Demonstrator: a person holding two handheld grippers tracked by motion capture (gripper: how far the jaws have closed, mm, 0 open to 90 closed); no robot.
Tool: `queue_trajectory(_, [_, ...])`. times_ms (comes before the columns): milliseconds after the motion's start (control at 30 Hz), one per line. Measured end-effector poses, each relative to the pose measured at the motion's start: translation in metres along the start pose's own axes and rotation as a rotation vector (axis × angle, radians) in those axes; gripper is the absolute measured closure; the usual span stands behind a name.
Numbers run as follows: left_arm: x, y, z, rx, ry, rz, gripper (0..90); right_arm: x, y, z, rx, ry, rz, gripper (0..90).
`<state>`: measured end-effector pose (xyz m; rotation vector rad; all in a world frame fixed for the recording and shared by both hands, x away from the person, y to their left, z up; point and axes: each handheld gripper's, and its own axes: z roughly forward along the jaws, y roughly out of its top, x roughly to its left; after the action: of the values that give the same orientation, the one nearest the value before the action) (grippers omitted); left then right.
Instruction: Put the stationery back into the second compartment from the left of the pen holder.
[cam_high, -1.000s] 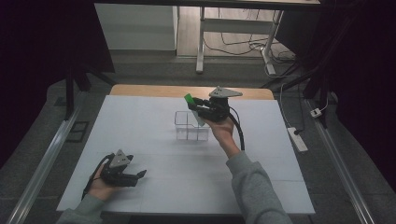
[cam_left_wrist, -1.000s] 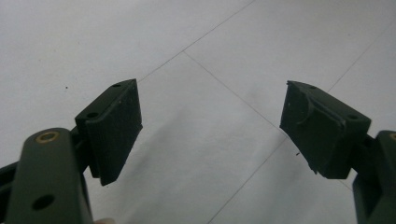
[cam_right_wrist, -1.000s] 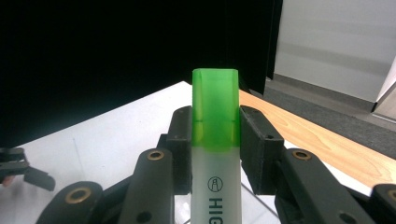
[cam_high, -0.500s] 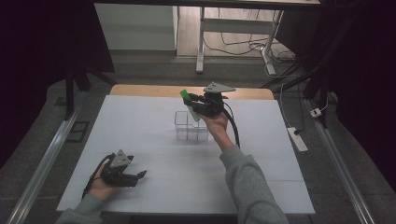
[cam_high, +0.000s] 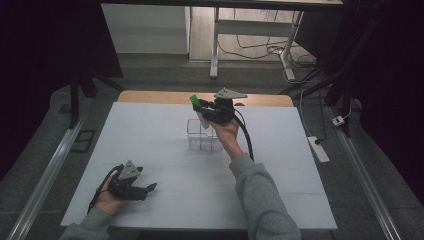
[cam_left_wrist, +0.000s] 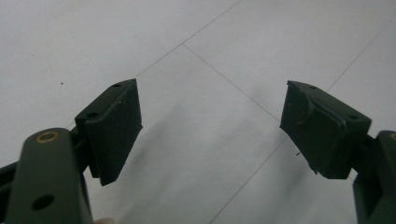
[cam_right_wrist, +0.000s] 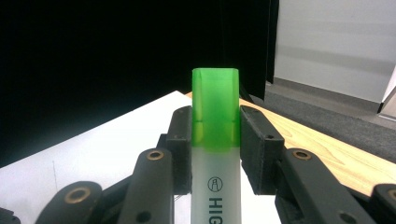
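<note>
Since the earlier frame, your right gripper (cam_high: 206, 111) has shifted left above the clear box (cam_high: 204, 135), jaws clamping the green highlighter (cam_right_wrist: 215, 140). Lower it vertically. Left gripper (cam_left_wrist: 210, 135) rests wide open on the surface (cam_high: 300, 165).

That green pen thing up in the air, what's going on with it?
A person at a white table holds a two-jaw gripper in each hand. The right gripper is shut on a green-capped highlighter, held up over a clear plastic box that stands mid-table. The left gripper rests low near the table's front edge, jaws open with nothing between them.
</note>
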<state>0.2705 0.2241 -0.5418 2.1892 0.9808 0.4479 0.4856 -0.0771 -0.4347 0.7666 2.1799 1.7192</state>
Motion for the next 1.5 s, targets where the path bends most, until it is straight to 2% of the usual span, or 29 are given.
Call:
queue_trajectory(100, [0.000,0.000,0.000,0.003,0.000,0.001,20.4,-0.001,-0.001,0.000,0.006,-0.009,-0.004,66.2])
queue_trajectory(200, [0.000,0.000,0.001,0.005,-0.002,0.001,20.4,-0.003,-0.001,-0.003,0.023,-0.045,0.004,51.9])
queue_trajectory(267, [0.000,0.000,0.001,0.007,-0.002,0.002,20.4,-0.004,-0.001,-0.007,0.036,-0.065,0.011,48.1])
queue_trajectory(367, [-0.001,0.000,0.001,0.010,-0.003,0.006,20.4,-0.005,-0.002,-0.011,0.049,-0.053,0.021,46.5])
queue_trajectory(567, [-0.001,0.000,0.002,0.018,-0.002,0.010,20.4,-0.005,-0.004,-0.017,0.079,-0.029,0.027,46.5])
queue_trajectory(733, [-0.001,-0.001,0.003,0.022,-0.004,0.011,20.3,-0.001,-0.006,-0.021,0.099,-0.011,0.003,45.7])
queue_trajectory(933, [-0.001,-0.001,0.003,0.024,-0.003,0.012,20.3,0.000,-0.008,-0.027,0.101,-0.001,-0.004,45.7])
queue_trajectory(1200, [0.000,-0.001,0.002,0.013,-0.004,0.003,20.4,-0.001,-0.010,-0.044,0.104,0.007,0.007,45.4])
queue_trajectory(1233, [0.001,0.000,0.002,0.011,-0.005,0.001,20.5,-0.001,-0.011,-0.049,0.112,0.017,0.000,45.4])
queue_trajectory(1400, [0.001,0.000,0.002,0.007,-0.007,0.002,20.5,-0.001,-0.011,-0.061,0.139,0.008,-0.026,45.4])
queue_trajectory(1500, [0.002,0.000,0.001,0.001,-0.009,-0.004,20.5,-0.002,-0.014,-0.078,0.144,-0.010,-0.035,45.4])
